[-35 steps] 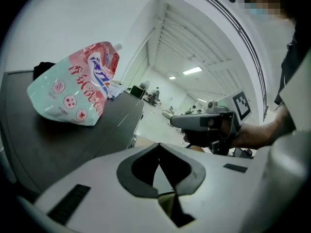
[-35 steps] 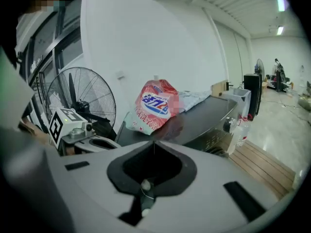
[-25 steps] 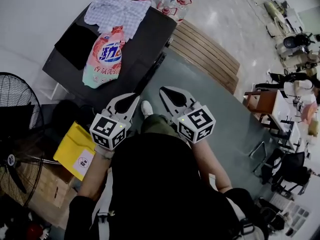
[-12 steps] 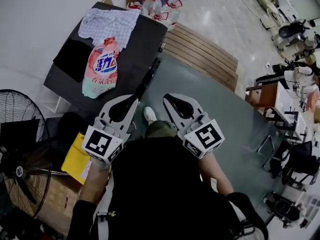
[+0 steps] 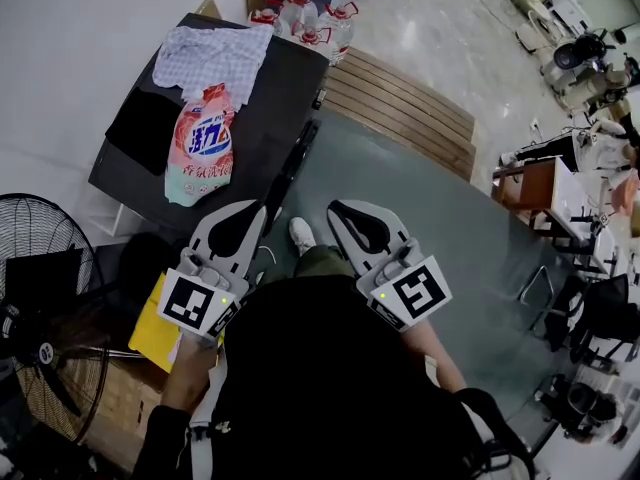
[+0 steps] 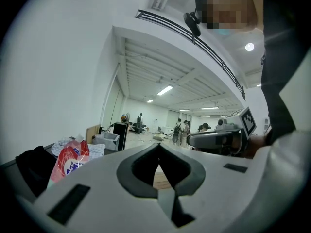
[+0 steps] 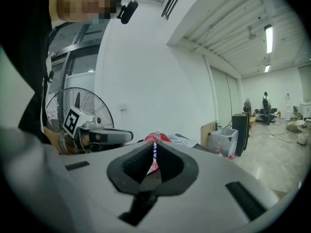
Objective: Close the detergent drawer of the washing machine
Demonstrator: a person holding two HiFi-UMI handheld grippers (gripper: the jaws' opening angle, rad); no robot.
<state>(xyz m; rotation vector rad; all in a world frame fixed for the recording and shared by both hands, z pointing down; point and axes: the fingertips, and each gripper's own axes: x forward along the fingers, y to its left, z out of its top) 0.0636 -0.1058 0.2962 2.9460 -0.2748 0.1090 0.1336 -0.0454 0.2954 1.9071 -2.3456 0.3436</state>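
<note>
Currently the person is holding both tongs side by side in front of the torso, with the tips pointing toward the far side of the scene. The left tongs (image 5: 258, 208) are showing their jaws pressed fully together, with nothing between them. The right tongs (image 5: 337, 209) are likewise sitting closed and empty; the red-and-white strip showing through their slit is the detergent bag (image 5: 203, 143), which is lying well beyond them. That bag is lying flat on the dark desk (image 5: 270, 108) at the far left. A checked cloth (image 5: 212, 56) is touching its far end, and a black garment (image 5: 140, 118) is lying just to its left. A white shoe (image 5: 300, 236) is showing on the floor between the two tongs. At the near left a fan (image 5: 40, 338) is standing beside a yellow packet (image 5: 160, 328). A wooden slatted platform (image 5: 400, 103) is lying to the right of the desk. The detergent drawer is not appearing in any view, so its position cannot be told.
</note>
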